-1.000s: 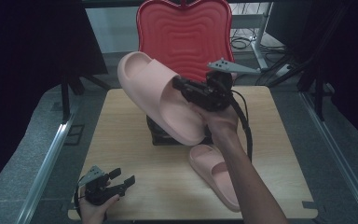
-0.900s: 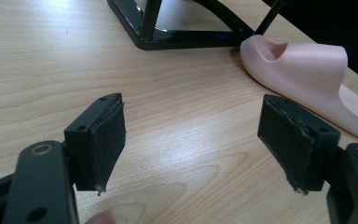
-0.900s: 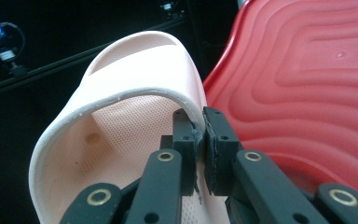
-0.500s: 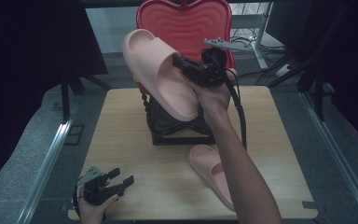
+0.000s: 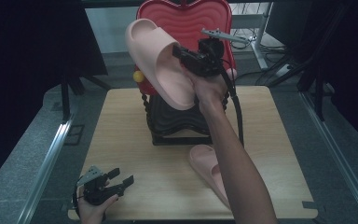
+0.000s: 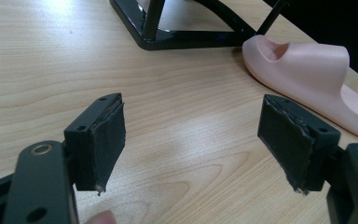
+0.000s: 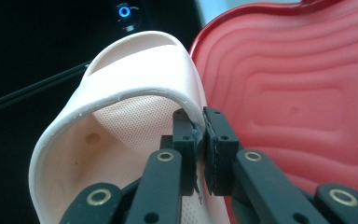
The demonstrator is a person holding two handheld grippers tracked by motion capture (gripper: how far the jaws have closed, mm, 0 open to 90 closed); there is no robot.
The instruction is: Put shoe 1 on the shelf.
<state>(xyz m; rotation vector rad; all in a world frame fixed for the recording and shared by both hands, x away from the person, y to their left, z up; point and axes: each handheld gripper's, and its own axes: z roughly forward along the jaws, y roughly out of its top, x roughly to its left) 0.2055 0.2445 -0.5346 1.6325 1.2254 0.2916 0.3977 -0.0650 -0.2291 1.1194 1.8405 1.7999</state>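
A person's right gripper (image 5: pixel 182 53) is raised above a wooden table (image 5: pixel 121 140), its jaws pinched on the side wall of a pink slipper (image 5: pixel 156 60) held in the air before a red heart-shaped panel (image 5: pixel 223 28); below it stands a black rack (image 5: pixel 172 121); a second pink slipper (image 5: pixel 207 170) lies flat on the table near the rack; the left gripper (image 5: pixel 121 181) rests low at the table's near left corner, jaws spread wide and empty.
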